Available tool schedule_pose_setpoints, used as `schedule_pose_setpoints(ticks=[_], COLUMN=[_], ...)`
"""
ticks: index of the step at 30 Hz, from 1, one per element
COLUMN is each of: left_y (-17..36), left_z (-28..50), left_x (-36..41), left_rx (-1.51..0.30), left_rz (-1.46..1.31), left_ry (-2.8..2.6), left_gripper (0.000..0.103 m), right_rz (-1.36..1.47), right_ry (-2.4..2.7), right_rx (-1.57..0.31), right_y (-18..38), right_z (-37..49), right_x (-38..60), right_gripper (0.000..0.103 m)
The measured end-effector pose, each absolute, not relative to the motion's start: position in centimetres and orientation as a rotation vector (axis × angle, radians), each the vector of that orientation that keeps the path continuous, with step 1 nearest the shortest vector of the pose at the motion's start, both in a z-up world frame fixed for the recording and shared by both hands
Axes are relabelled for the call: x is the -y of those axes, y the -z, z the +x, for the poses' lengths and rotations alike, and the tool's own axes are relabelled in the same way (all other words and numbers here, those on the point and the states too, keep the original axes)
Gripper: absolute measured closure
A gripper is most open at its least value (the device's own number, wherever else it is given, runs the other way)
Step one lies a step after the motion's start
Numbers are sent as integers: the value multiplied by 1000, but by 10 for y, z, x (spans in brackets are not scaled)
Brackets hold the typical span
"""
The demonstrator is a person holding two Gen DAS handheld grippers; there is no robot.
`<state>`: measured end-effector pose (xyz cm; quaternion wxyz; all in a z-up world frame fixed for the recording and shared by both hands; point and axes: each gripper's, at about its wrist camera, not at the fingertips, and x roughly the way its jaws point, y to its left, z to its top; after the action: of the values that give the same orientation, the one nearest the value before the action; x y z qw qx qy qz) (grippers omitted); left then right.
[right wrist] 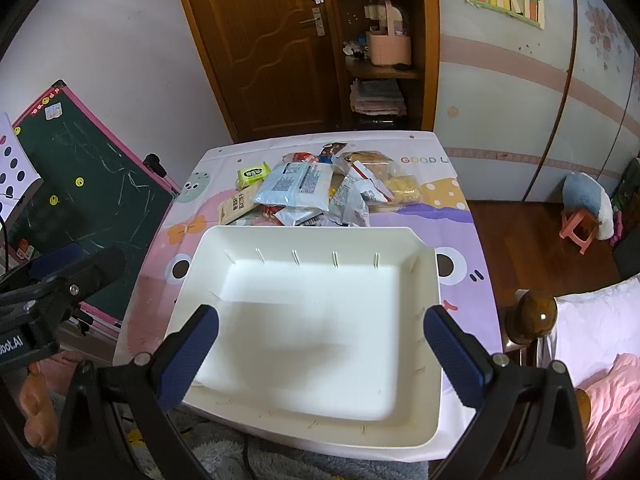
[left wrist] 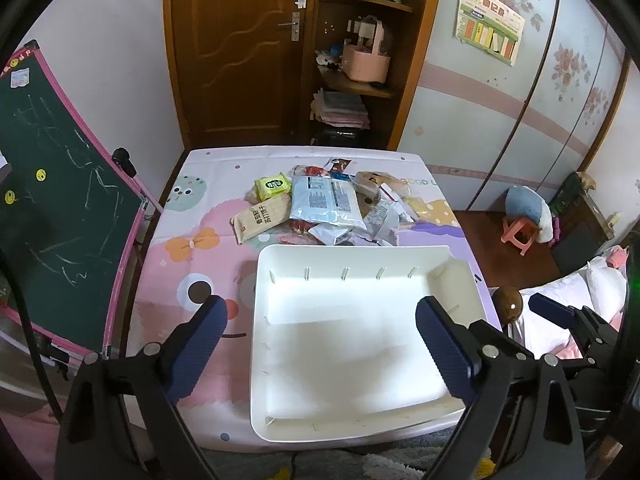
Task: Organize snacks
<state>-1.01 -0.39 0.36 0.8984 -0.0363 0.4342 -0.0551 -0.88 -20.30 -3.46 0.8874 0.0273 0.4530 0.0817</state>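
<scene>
Both claws, left claw (left wrist: 320, 320) and right claw (right wrist: 320, 328), hang wide apart over the empty white tray (left wrist: 400, 254) at the bench's (left wrist: 160, 280) near edge; the snack pile (left wrist: 324, 204) lies beyond it.

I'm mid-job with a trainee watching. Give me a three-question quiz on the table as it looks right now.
1. True or false: the white bin already holds some snacks.
2. Which packet lies at the left edge of the snack pile? A) the green packet B) a red can C) a blue bottle
3. Fill in: both the left claw and the right claw are ____, with nothing between their fingers.

Key: 1 false, the bin is empty; 2 A; 3 open.
</scene>
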Motion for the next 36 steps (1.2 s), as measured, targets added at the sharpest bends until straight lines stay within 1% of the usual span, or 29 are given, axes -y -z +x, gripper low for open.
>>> schedule_pose_setpoints(ticks=[11,20,28,36], left_y=[2,-3,-2,3], left_z=[-10,-12,-7,8], left_x=[9,14,3,-9], left_rx=[-927,-899,-903,-947], left_rz=[-54,-57,-88,-67], left_ry=[118,184,161,117], left_gripper=[9,9,9,9], right_rz=[72,86,82,79], right_ry=[-171,-170,-171,-177], right_rx=[-952,-960,-959,-945], right_y=[42,42,43,38], right_z=[-14,-13,-13,-4], right_x=[205,206,207,207], right_gripper=[0,0,0,0])
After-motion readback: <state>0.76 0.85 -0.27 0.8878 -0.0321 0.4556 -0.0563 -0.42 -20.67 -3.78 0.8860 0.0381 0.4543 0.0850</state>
